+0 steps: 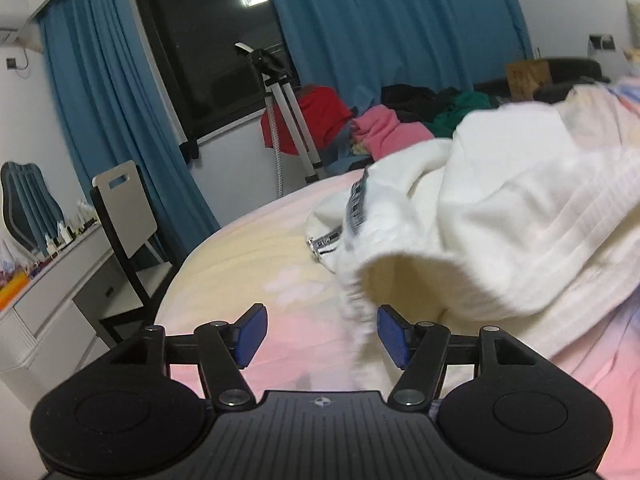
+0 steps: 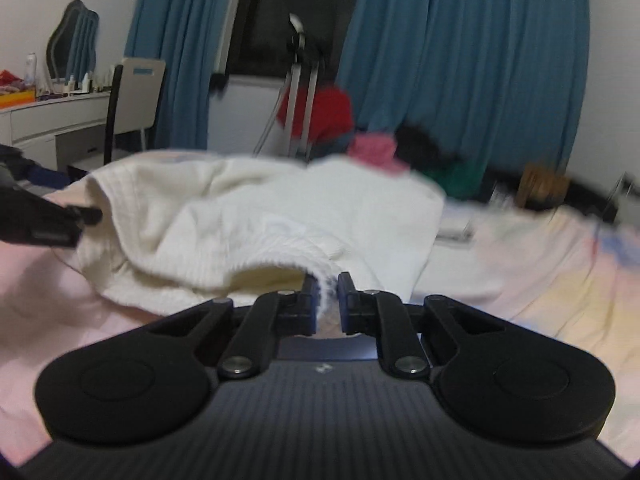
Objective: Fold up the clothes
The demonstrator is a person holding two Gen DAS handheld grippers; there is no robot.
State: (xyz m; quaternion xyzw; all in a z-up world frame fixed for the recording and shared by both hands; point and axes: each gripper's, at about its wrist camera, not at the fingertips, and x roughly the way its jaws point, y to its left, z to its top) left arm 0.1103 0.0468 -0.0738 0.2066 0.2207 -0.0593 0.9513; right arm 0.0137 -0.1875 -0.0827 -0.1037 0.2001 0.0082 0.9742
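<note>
On the bed [image 1: 248, 264], a rumpled white ribbed garment [image 2: 260, 208] is pinched by right tongs [image 2: 328, 300]; left tongs [image 1: 322, 334] spread.

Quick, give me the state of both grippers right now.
Left gripper: open, holding nothing; the white sweater hangs just by its right finger.
Right gripper: closed on the white sweater's edge.

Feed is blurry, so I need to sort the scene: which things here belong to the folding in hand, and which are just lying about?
In the job: white knit garment; right gripper, shut on its hem; left gripper, open beside it; bed.

Lying about: clothes pile, tripod, chair, dresser.
</note>
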